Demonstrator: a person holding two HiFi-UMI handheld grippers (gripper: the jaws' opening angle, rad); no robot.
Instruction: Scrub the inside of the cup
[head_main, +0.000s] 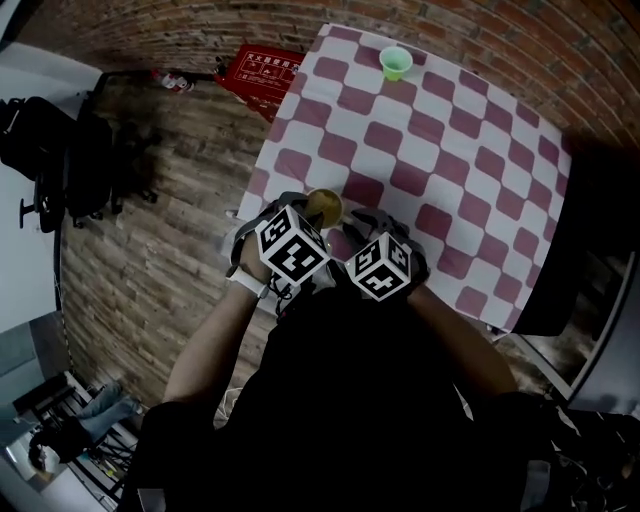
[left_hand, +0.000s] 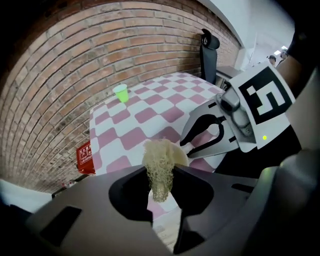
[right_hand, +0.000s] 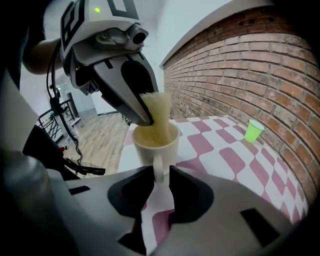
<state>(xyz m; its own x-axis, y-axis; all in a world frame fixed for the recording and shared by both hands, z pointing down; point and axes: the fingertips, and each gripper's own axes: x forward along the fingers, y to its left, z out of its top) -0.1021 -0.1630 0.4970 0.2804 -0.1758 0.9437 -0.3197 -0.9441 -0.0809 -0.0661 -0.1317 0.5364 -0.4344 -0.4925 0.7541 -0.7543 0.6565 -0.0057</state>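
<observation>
The cream ceramic cup (head_main: 324, 207) with a side handle is held upright just above the near left part of the table, which is covered with a pink-and-white checked cloth (head_main: 452, 172). Whether its base touches the cloth cannot be told. In the right gripper view the right gripper (right_hand: 159, 186) is seen closed narrowly on the cup's handle, the two dark jaws pressed against either side of it, with the cup's mouth (right_hand: 155, 136) turned upward.

A pale, fibrous loofah-like scrubber (left_hand: 159, 170) is pinched between the jaws of the left gripper (left_hand: 160, 194), which are drawn in tight on its lower end in the left gripper view. From the right gripper view, the left gripper (right_hand: 125, 85) is seen coming down from the upper left, and the scrubber (right_hand: 159, 116) is pushed down into the cup, its lower part hidden below the rim. In the head view both marker cubes are seen side by side at the near edge of the table, with the cup just beyond them.

A small bright green plastic cup (head_main: 396, 63) is set upright at the far side of the table, well apart from the grippers. A red box (head_main: 265, 68) with white print is placed on the wooden plank floor (head_main: 160, 260) beside the table's far left corner, against a red brick wall (left_hand: 100, 50). A black office chair (left_hand: 210, 54) is seen beyond the table in the left gripper view.
</observation>
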